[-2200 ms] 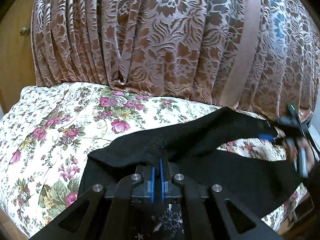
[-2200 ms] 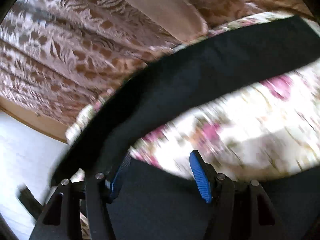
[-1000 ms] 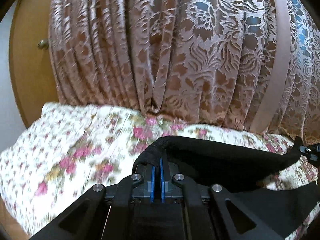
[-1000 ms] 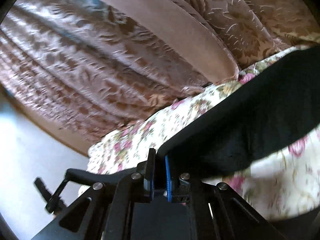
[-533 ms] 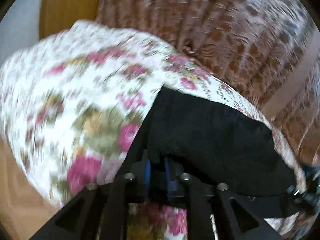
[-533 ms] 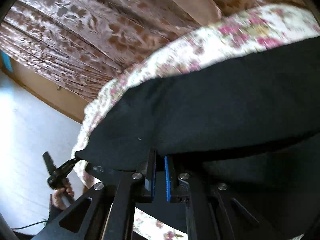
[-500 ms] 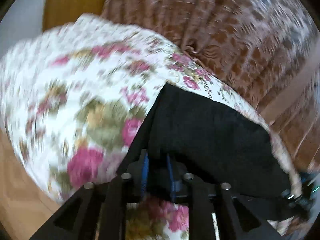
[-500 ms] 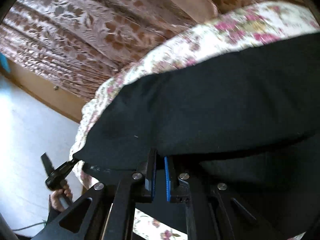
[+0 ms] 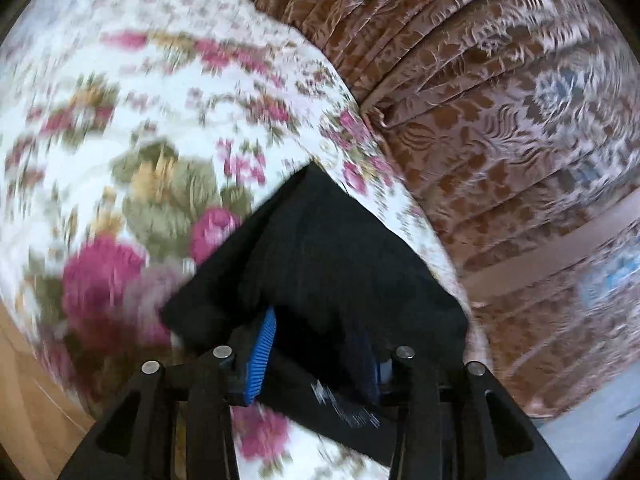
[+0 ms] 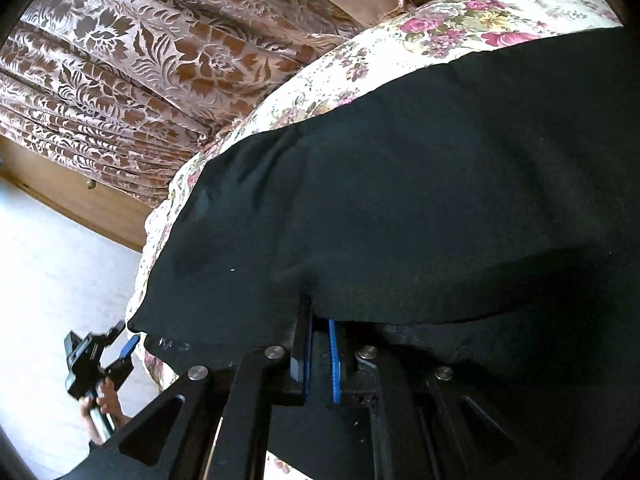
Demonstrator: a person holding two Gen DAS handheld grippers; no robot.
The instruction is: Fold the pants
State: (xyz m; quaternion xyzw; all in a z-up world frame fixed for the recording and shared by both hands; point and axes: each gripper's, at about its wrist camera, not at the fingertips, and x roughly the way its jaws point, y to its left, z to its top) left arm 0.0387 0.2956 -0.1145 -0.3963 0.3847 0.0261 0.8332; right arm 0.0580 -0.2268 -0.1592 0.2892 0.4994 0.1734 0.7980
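Since a moment ago the left gripper [image 9: 316, 344] has spread wide, the black pants [image 10: 400, 208] lying on the floral cloth [image 9: 120, 120] ahead, while the right gripper [image 10: 320, 356] pinches their edge.

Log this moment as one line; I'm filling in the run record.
step: fold laid over | left gripper: open, pants between fingers | right gripper: shut on pants | surface: floral bedspread

The pants [image 9: 336, 264] lie on the bed cover [image 9: 132, 128] ahead of the fingers [image 9: 262, 354], with the curtain [image 9: 500, 112] behind.
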